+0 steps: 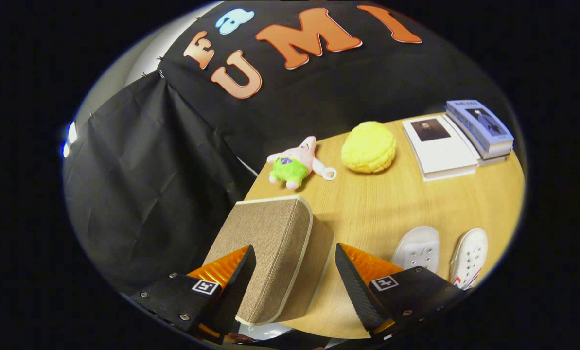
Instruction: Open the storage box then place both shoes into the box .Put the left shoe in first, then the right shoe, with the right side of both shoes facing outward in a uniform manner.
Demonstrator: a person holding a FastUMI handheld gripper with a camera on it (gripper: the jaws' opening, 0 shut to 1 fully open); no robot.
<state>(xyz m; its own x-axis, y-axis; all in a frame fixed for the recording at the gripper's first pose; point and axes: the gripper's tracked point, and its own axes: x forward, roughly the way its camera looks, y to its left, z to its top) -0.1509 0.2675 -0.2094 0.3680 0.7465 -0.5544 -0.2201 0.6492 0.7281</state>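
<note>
A tan fabric storage box (270,243) with a pale trim stands on the wooden table (392,204), its lid down. My gripper (294,270) is open, with its fingers spread on either side of the box's near right edge, above it. Neither finger presses on the box. Two white shoes lie to the right of the fingers: one (417,249) just beyond the right finger, the other (469,257) further right, with red and blue stripes on its side. Their heels are hidden behind the right finger.
Beyond the box lie a pink plush starfish toy (294,163) in green shorts and a yellow round cushion (368,147). Books (457,138) are stacked at the far right. The table's left edge drops off beside the box, against the black cloth wall.
</note>
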